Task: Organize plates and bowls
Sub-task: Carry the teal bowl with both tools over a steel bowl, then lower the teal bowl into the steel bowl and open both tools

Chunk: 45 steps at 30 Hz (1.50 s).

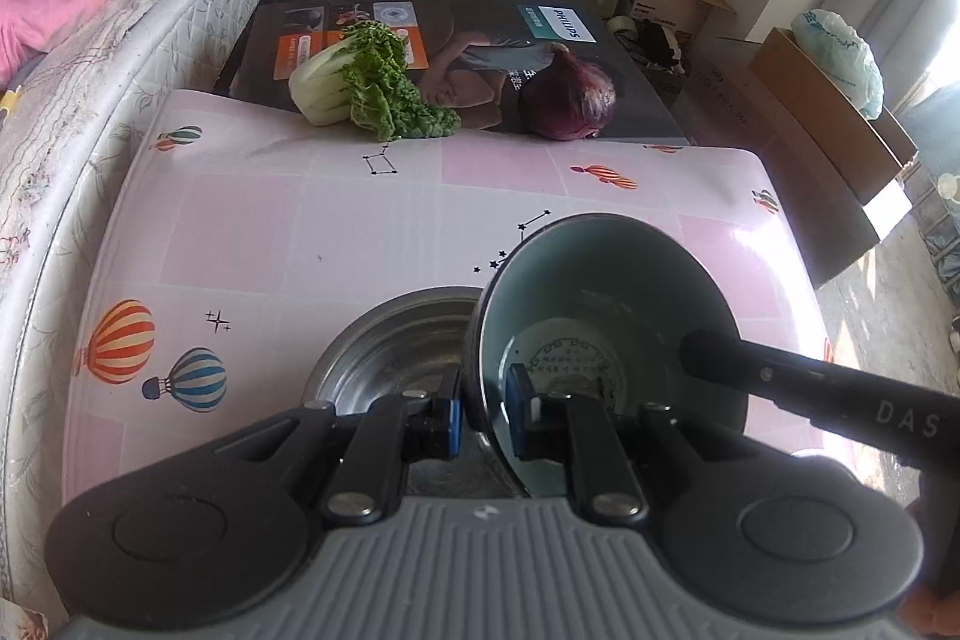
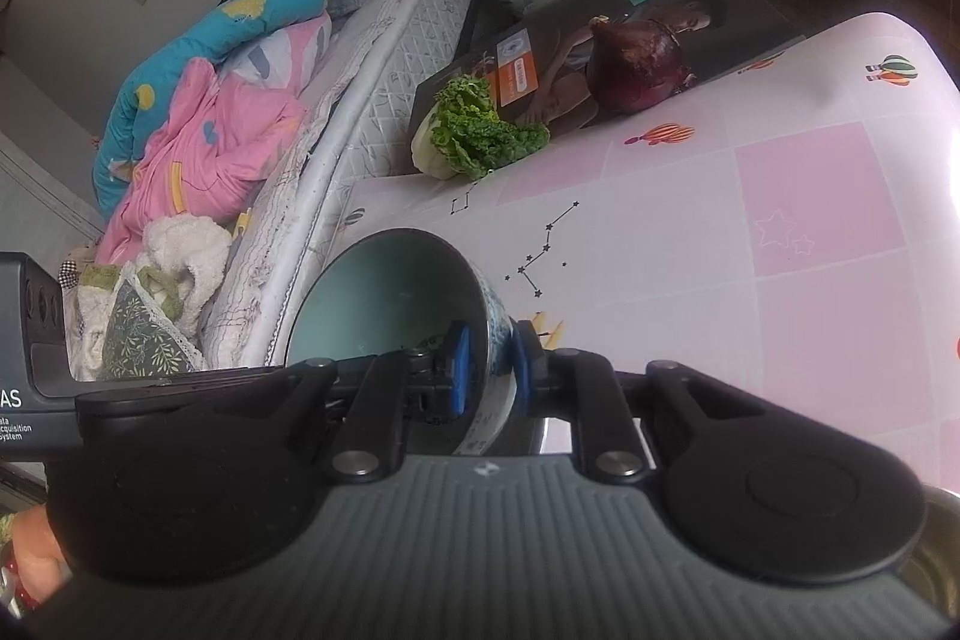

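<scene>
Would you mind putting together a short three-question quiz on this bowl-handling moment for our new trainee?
1. True or false: both grippers clamp the rim of the same blue bowl.
2. Which sits directly beside the blue bowl, under the left gripper?
A. a steel bowl
B. a glass jar
C. a wooden tray
3. Fill in: at the table's far edge, on a printed box, lie a leafy cabbage and a red ____.

Key
1. True; the right gripper pinches the opposite side of the rim.
2. A, the steel bowl.
3. onion.
</scene>
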Motion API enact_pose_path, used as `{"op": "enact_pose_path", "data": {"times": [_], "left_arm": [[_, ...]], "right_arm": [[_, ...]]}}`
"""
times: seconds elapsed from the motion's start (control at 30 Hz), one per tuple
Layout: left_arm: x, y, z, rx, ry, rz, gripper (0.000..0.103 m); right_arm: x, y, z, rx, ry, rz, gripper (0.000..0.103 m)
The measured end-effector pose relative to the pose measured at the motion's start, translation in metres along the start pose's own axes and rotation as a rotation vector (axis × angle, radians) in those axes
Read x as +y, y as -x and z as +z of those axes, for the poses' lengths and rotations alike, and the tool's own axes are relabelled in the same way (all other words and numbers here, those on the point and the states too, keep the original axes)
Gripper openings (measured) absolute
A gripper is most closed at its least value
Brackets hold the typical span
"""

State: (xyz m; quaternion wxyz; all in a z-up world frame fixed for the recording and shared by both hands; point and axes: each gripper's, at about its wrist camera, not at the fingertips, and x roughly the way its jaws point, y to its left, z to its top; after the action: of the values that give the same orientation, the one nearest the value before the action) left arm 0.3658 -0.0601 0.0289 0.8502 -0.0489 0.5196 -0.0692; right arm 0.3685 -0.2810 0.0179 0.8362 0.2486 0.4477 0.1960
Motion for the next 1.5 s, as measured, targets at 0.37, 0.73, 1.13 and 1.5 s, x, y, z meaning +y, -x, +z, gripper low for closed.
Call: {"op": "enact_pose_path", "data": {"times": [0.37, 0.73, 1.13, 1.5], "left_arm": [[0.046, -0.025, -0.024, 0.085, 0.056, 0.016, 0.016], [0.05, -0.049, -0.037, 0.154, 0.068, 0.011, 0.016], [0.042, -0.047, -0.039, 0.133, 0.019, 0.0, 0.026], [0.032, -0.032, -0.042, 0.082, -0.019, -0.025, 0.053]], "right_arm": [[0.021, -0.053, -0.024, 0.119, 0.049, -0.044, 0.015], [0.022, -0.068, -0.035, 0.162, 0.106, -0.124, 0.015], [0.016, -0.072, -0.036, 0.166, 0.109, -0.123, 0.017], [0.013, -0.047, -0.03, 0.109, 0.062, -0.04, 0.032]]}}
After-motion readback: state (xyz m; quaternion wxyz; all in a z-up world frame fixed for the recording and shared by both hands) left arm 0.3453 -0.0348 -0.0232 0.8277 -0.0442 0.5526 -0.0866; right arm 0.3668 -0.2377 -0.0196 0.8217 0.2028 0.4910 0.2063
